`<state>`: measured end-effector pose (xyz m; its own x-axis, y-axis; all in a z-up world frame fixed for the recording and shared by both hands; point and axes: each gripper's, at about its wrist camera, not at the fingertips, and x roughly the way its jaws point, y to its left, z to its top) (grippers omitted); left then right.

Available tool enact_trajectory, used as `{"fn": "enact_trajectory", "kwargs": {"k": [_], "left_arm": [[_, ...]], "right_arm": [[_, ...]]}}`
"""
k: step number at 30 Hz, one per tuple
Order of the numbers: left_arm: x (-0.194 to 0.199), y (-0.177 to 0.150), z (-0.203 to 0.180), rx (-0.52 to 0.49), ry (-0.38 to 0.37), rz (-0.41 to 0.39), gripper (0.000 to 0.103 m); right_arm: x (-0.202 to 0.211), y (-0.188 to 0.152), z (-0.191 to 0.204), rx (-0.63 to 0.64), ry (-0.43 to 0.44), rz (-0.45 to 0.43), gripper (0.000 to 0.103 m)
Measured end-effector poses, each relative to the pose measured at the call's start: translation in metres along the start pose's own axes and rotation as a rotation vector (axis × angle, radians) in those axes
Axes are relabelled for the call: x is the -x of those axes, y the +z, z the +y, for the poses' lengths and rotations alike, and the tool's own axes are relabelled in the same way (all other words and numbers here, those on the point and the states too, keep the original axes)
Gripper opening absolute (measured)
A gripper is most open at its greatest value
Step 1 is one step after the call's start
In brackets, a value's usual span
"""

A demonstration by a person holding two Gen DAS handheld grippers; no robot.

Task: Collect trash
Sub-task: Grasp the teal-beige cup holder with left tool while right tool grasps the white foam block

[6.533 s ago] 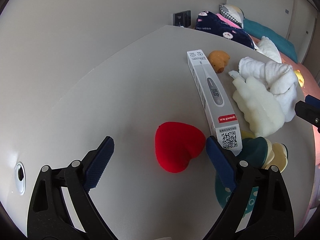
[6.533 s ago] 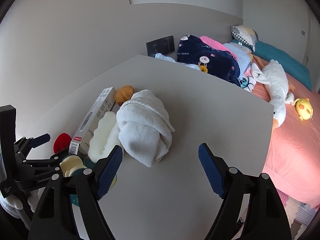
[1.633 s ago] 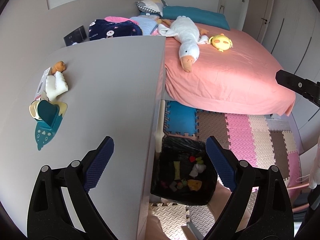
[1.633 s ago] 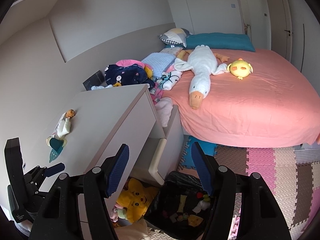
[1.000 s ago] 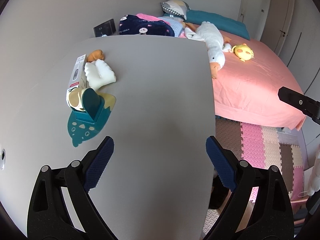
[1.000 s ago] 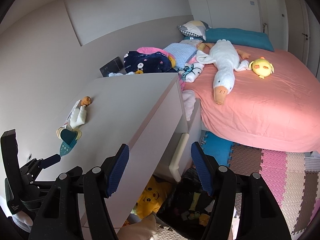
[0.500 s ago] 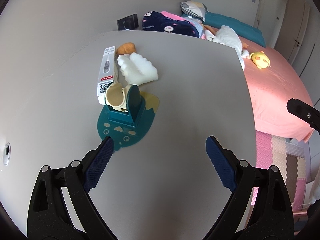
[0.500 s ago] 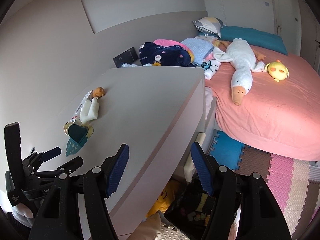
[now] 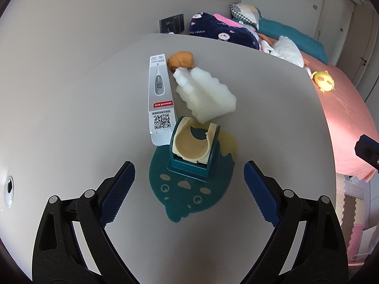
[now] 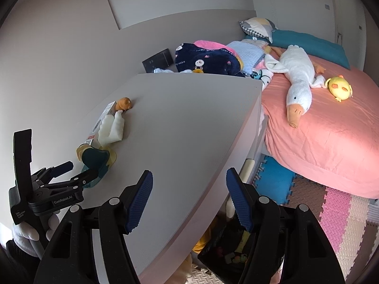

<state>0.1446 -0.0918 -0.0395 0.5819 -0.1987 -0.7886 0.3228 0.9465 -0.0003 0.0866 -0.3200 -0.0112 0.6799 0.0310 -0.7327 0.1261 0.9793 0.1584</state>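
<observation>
On the grey table top [image 9: 272,108] lie a white thermometer box [image 9: 159,94], a white foam piece [image 9: 206,94], a small orange toy [image 9: 181,59] and a teal holder [image 9: 193,152] on a teal mat. My left gripper [image 9: 189,189] is open and empty, just short of the teal holder; it also shows in the right wrist view [image 10: 71,171]. My right gripper [image 10: 189,198] is open and empty over the table's front edge. A black trash bin [image 10: 239,250] with several bits inside stands on the floor below it.
A bed with a pink sheet [image 10: 331,137] lies to the right, with a white goose plush [image 10: 298,75] and a yellow chick plush [image 10: 340,87]. Folded blankets [image 10: 208,59] sit beyond the table. Coloured foam mats [image 10: 331,208] cover the floor.
The red heart and the white towel seen 6.5 s ago are gone from the table. Both grippers swung out to the bin and back; the left one has closed in on the teal holder.
</observation>
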Motion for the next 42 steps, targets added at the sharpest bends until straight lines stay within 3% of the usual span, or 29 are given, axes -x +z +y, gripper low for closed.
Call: {"fn": "enact_trajectory", "kwargs": {"k": [6, 9, 26, 33, 36, 42], "left_arm": [[-0.012, 0.007, 0.006, -0.004, -0.019, 0.01, 0.065], [-0.015, 0.009, 0.006, -0.011, -0.03, 0.015, 0.059], [-0.007, 0.007, 0.018, -0.04, -0.023, -0.014, 0.057], [0.013, -0.012, 0.038, -0.044, -0.057, -0.006, 0.057], [0.019, -0.019, 0.051, -0.031, -0.106, 0.001, 0.057], [0.023, -0.026, 0.074, 0.022, -0.091, 0.011, 0.058]], "right_arm": [[-0.011, 0.007, 0.007, 0.008, 0.001, 0.007, 0.065], [-0.018, 0.011, 0.011, 0.017, 0.006, 0.012, 0.065], [-0.065, 0.034, 0.061, 0.084, 0.07, 0.056, 0.065], [-0.076, 0.036, 0.087, 0.115, 0.089, 0.07, 0.065], [-0.079, 0.035, 0.099, 0.128, 0.093, 0.074, 0.065], [-0.083, 0.034, 0.123, 0.158, 0.107, 0.079, 0.065]]}}
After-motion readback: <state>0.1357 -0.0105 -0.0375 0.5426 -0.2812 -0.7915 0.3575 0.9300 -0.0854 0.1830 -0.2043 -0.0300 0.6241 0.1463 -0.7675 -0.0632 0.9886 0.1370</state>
